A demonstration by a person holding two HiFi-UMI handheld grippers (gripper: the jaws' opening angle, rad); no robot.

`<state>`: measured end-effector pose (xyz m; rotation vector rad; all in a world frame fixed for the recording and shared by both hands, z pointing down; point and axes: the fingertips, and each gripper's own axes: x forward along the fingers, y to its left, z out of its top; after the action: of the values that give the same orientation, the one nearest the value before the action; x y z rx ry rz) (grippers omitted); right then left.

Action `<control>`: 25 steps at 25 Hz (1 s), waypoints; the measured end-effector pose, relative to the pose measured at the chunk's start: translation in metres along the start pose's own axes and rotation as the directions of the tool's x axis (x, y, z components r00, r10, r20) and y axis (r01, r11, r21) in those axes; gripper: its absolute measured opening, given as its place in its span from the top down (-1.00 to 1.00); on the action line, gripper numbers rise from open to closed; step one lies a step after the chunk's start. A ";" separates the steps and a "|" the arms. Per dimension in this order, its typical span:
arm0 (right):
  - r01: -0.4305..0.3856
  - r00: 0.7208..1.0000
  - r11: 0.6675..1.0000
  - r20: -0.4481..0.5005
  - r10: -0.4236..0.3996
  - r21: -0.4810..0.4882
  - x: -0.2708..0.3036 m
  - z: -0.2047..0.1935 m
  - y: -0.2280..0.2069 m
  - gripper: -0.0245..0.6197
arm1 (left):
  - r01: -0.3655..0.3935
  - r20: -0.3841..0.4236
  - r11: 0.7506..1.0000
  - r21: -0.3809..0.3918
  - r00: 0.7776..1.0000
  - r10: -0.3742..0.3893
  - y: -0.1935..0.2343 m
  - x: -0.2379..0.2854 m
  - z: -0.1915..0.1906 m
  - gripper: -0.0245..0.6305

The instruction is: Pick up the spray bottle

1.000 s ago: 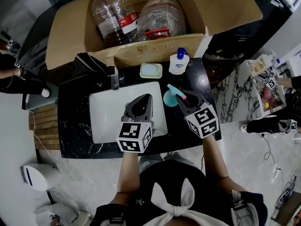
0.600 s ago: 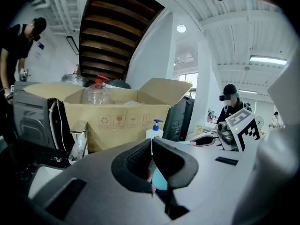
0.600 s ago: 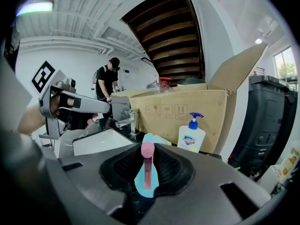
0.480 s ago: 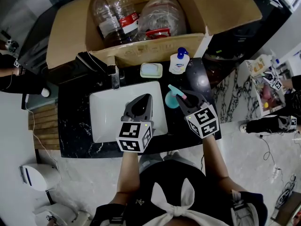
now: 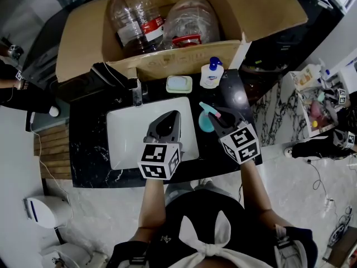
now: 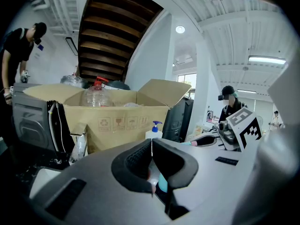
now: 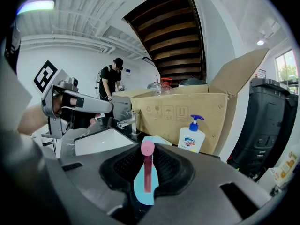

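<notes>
Bright, even indoor light. Ceiling lamp (image 6: 180, 29) and tube light (image 6: 266, 59) glowing upper right. Glare on countertop (image 5: 237, 98). Fisheye bending, dark corners. Up close, left gripper (image 6: 151, 149) soft.

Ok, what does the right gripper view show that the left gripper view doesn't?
Only the right gripper view: the spray bottle clamped in the right gripper, with the left gripper off to the left. Only the left gripper view: the left gripper's own jaws shut with nothing between them, and the right gripper seen from the side. Both: the cardboard box and the soap bottle in front of it.
</notes>
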<state>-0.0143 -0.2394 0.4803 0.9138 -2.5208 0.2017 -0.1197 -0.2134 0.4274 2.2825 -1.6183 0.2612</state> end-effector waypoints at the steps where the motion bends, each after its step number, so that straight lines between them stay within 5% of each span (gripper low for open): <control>1: -0.001 1.000 1.000 0.002 0.001 0.000 -0.001 0.001 0.000 0.70 | 0.001 0.000 1.000 0.002 1.000 -0.001 -0.001 0.000 0.000 0.84; 25: -0.002 0.991 1.000 0.137 0.004 -0.014 -0.030 0.051 0.005 0.71 | 0.010 -0.008 1.000 0.021 1.000 -0.010 -0.011 -0.002 0.000 0.84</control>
<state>-0.0159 -0.2328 0.4212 0.9485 -2.6457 0.1255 -0.1097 -0.2080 0.4247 2.3022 -1.6070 0.2862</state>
